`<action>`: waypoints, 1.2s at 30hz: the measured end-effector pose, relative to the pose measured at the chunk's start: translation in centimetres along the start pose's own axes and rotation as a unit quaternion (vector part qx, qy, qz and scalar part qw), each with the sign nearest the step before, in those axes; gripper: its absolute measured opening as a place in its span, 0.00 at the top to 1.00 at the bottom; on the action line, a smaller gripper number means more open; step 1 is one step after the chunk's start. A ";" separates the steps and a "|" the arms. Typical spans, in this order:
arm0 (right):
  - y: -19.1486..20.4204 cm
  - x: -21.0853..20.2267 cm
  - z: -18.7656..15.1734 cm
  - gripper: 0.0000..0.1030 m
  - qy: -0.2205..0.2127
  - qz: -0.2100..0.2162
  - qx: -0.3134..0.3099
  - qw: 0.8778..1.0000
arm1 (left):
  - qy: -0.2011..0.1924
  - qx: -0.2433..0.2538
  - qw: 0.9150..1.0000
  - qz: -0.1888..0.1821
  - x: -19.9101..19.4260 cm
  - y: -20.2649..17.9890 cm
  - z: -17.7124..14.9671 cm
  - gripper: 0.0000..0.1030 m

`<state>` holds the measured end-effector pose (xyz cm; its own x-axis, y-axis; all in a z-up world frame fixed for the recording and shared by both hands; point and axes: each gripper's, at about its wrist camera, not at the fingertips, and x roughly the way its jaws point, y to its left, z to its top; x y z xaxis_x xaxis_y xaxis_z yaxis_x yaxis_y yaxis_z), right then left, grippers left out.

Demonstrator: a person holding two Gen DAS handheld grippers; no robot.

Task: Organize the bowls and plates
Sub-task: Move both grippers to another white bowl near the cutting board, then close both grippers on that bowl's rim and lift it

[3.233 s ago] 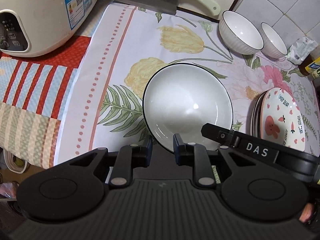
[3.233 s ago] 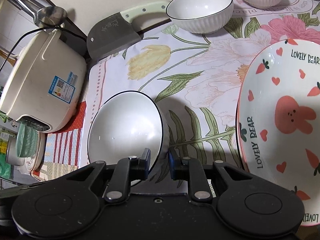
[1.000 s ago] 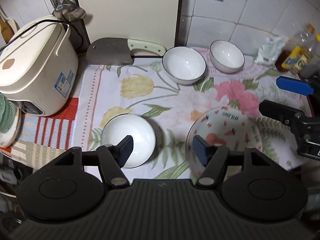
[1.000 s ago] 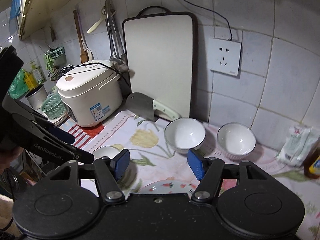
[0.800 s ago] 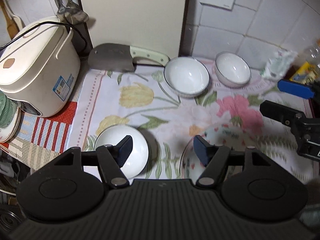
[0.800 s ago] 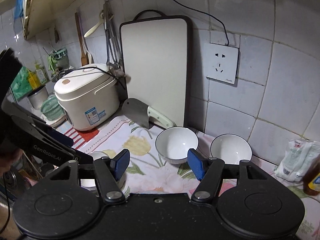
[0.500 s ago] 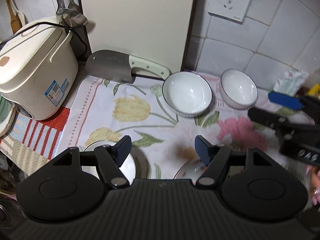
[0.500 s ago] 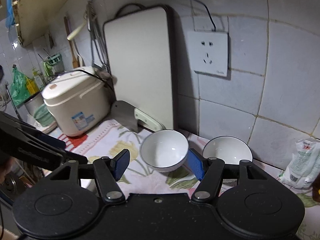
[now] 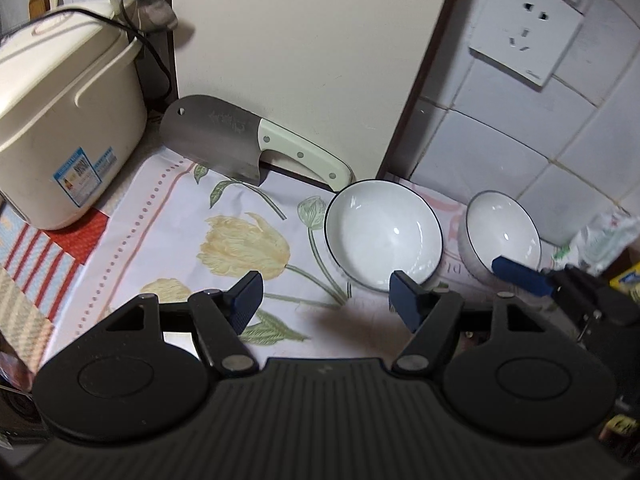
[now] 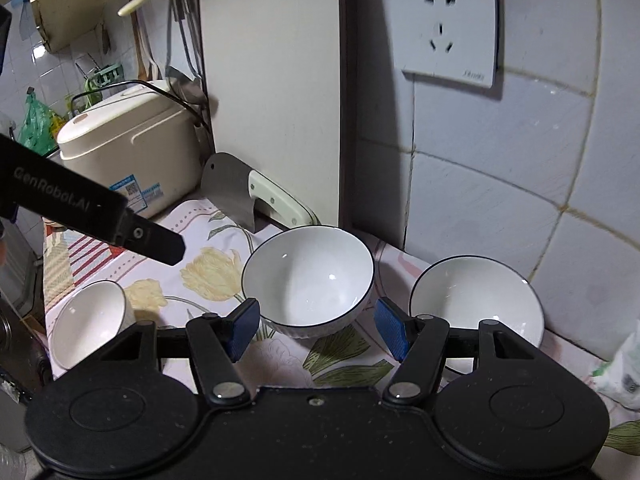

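The right tool (image 10: 316,330) hovers above the bench (image 10: 280,356) with its two blue-padded fingers (image 10: 242,330) spread wide and nothing between them. Straight ahead of it, framed in the gap between the fingers, sits the larger of two white bowls with dark rims, the middle bowl (image 10: 308,276), upright on a flowered cloth (image 10: 208,268). This tool looks the nearer one, so the next grasp likely belongs to it: a short move forward and down onto the near rim.

The left tool (image 9: 326,300) is also spread wide and empty. From its view the middle bowl (image 9: 384,232) lies ahead and to the right, just past its right finger.

A second bowl (image 10: 476,300) stands to the right, close by the tiled wall, apart from the first. A smaller bowl (image 10: 90,320) sits alone at the near left edge of the bench.

A cleaver (image 9: 248,144) leans behind the middle bowl, so a careless reach could knock it.
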<state>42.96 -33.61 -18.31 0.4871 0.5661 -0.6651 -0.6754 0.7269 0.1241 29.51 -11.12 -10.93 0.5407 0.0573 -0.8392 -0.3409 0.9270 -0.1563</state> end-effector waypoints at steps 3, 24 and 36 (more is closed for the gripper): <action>-0.2 1.3 0.0 0.33 0.000 0.002 0.006 1.000 | -0.005 -0.018 1.000 -0.003 1.9 0.1 0.1 0.33; -1.8 8.0 -0.1 0.39 0.058 -0.003 0.085 0.995 | 0.030 -0.066 0.997 -0.007 9.6 1.3 -0.2 0.57; -1.6 8.5 0.1 0.77 0.099 -0.056 0.139 0.984 | 0.042 -0.071 0.996 -0.031 8.6 0.9 -1.2 0.87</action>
<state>48.27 -29.87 -24.07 0.4143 0.4093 -0.8129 -0.4319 0.8746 0.2202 32.94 -10.25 -18.88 0.5010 -0.0354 -0.8647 -0.4174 0.8654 -0.2773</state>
